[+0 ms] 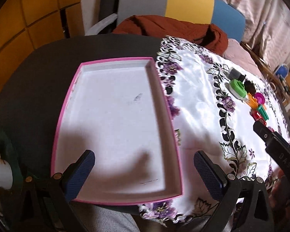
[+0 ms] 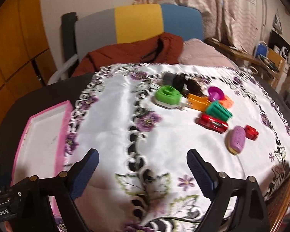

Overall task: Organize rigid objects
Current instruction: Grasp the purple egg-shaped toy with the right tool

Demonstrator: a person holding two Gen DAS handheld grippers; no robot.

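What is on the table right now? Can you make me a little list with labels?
tray: pink tray with a white inside, nothing in it, on the dark table
cloth: white flowered cloth beside the tray
toys: a cluster of small plastic pieces on the cloth, among them a green piece, a red piece and a purple oval piece
left gripper: open, above the tray, holding nothing
right gripper: open, above the cloth, holding nothing
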